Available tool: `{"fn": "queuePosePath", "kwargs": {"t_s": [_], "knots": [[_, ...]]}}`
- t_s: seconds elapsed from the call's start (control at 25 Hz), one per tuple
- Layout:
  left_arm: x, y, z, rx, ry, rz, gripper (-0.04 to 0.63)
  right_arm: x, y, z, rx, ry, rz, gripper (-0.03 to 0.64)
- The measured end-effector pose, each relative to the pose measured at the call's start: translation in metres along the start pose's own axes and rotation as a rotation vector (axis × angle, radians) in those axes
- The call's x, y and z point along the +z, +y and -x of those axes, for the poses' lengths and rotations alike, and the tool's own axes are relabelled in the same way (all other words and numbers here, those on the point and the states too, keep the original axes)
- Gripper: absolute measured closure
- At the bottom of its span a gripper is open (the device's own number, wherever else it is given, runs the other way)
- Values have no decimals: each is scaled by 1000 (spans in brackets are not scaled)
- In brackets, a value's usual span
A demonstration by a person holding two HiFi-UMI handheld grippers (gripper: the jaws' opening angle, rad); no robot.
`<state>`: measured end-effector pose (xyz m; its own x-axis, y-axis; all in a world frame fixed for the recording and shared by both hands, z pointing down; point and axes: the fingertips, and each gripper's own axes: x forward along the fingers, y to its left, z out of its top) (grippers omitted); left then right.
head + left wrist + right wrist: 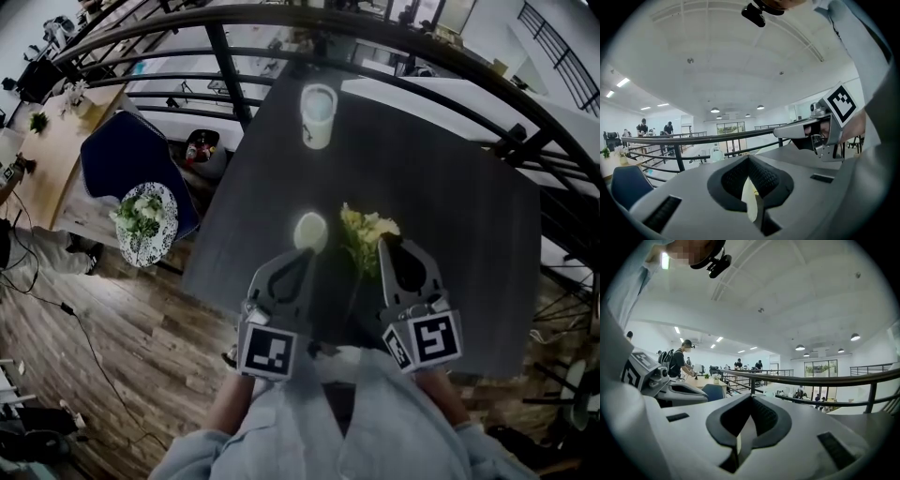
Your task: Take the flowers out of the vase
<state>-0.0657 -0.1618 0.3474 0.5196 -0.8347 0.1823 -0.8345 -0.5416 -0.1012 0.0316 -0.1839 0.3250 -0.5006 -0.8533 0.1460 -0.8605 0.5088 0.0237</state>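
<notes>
Both tongs closed tip to tip. Left tongs (307,252) just behind small pale round object (310,230). Right tongs (383,241) beside yellow-white flowers (367,228); grip on them unclear. Flowers over dark worktop (469,234). White vessel (319,114) well apart, at far edge.

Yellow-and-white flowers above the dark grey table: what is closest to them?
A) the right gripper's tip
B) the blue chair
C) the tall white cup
A: the yellow-and-white flowers sit right at the tip of the right gripper; the tall white cup stands at the far side of the dark grey table, the blue chair off to the left.
</notes>
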Motion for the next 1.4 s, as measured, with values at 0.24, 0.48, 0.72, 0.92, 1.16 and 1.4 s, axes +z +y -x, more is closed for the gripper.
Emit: {"fn": "queuePosePath", "kwargs": {"t_s": [0.24,0.48,0.72,0.92,1.16,1.4], "knots": [[13,-1,7,-3,-17,6,595,10,6,1,20,-18,-10,620],[18,3,11,8,-25,0,595,13,14,-2,45,-25,2,620],[18,7,14,25,-31,15,595,19,16,-3,46,-30,28,620],[19,9,16,29,-25,12,595,22,17,-4,48,-27,27,620],[17,10,18,33,-22,29,595,21,21,-6,56,-24,26,620],[14,11,19,33,-14,27,595,19,20,-7,55,-22,19,620]]}}
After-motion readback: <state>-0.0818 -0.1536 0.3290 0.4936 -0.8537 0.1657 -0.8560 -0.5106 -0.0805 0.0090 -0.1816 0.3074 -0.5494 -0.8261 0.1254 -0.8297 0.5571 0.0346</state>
